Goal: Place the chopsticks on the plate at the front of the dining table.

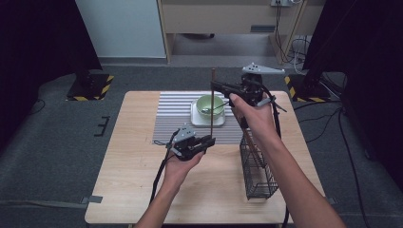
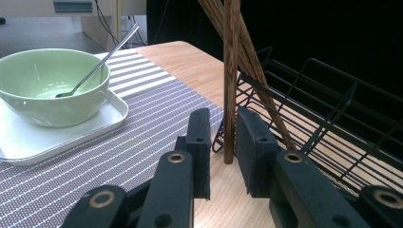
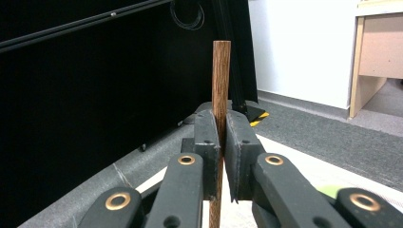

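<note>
My right gripper (image 1: 214, 85) (image 3: 221, 128) is shut on a brown wooden chopstick (image 1: 212, 102) (image 3: 221, 76) and holds it upright over the striped mat. The chopstick's lower end (image 2: 231, 85) hangs between the jaws of my left gripper (image 1: 209, 140) (image 2: 223, 128). The left gripper view shows a gap between the left pad and the stick, and the right pad stands close beside it. That gripper is held low over the mat's front edge, pointing toward the wire basket.
A black wire basket (image 1: 259, 171) (image 2: 323, 118) lies on the table's right side with more chopsticks (image 2: 256, 71) leaning in it. A green bowl (image 1: 210, 104) (image 2: 47, 85) with a spoon (image 2: 102, 61) sits on a white tray (image 1: 196, 121) on the striped mat (image 1: 171, 118).
</note>
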Demonstrator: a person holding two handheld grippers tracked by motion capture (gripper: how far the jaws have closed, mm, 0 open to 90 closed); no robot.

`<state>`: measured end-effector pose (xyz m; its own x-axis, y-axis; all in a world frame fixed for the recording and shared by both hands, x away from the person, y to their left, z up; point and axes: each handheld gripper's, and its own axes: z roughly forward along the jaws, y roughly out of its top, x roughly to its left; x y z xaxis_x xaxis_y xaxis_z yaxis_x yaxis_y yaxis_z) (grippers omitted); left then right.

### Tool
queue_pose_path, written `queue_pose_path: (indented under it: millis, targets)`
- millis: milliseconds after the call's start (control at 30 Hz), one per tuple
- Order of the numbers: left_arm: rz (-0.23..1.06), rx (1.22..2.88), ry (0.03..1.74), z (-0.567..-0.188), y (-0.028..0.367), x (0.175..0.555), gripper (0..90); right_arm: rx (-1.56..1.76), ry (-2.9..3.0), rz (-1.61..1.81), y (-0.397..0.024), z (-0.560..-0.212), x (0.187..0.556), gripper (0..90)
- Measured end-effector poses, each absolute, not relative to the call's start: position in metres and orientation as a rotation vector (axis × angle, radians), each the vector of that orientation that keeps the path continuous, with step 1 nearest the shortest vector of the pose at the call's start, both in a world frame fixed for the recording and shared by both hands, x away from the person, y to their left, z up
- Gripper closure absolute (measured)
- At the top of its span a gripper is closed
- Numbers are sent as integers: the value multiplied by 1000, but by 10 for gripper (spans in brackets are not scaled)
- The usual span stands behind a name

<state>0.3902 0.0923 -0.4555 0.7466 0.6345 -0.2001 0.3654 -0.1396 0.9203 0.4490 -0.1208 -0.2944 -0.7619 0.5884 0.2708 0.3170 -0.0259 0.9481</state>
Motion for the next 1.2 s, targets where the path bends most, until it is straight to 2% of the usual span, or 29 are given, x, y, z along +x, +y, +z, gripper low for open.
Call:
queue_pose_path:
  millis: [233, 367, 567, 933, 1200]
  targets:
    - [279, 1754, 789, -455, 92, 390, 796, 982, 2037, 1878, -124, -299, 451, 846]
    - [276, 1761, 786, -457, 91, 389, 847, 987, 2035, 1884, -124, -300, 451, 846]
    - [286, 1750, 806, -458, 93, 389, 859, 982, 2040, 1880, -123, -301, 451, 843]
    - [322, 1739, 844, -459, 103, 390, 860, 971, 2034, 1813, -131, -305, 448, 689]
    - [351, 1744, 873, -458, 115, 391, 860, 989, 1994, 1664, -164, -317, 445, 587]
